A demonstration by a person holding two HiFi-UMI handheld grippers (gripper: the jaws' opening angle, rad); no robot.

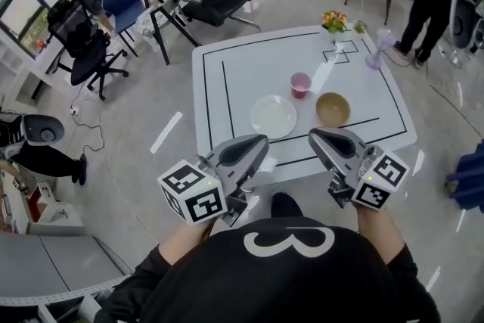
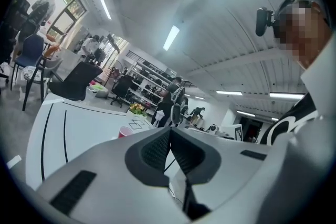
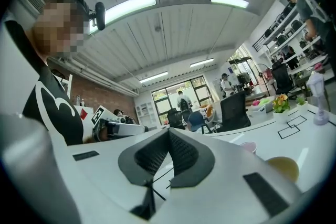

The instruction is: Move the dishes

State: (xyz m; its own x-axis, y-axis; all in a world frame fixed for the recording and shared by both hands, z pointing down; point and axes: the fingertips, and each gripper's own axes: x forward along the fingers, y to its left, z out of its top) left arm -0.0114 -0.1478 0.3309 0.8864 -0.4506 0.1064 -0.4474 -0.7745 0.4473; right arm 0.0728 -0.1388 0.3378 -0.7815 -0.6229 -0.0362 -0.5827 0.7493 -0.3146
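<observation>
Dishes sit in a loose row near the middle of the white table (image 1: 227,64) in the head view. A white plate (image 1: 273,116) is on the left and a tan bowl (image 1: 333,109) on the right. A pink cup (image 1: 300,84) stands just behind the gap between them, and all three are apart from one another. The left gripper (image 1: 259,141) and right gripper (image 1: 317,135) are held over the near edge, short of the dishes and touching none.

In the left gripper view, the jaws meet at a closed seam with nothing between them. The cup shows beyond them on the table.

The right gripper view shows its jaws pressed together too, and empty. The cup and the bowl lie ahead to the right.

This layout fits two stages: the hands gathering before a reach for a dish, or drawing back after the dishes were set where they now lie. I judge the sound practice is the same either way. Keep both closed claws level and clear of the rims, since the cup is light and would tip at a nudge. Any grasp on the plate would need the jaws well spread and one finger slid under its thin edge.
</observation>
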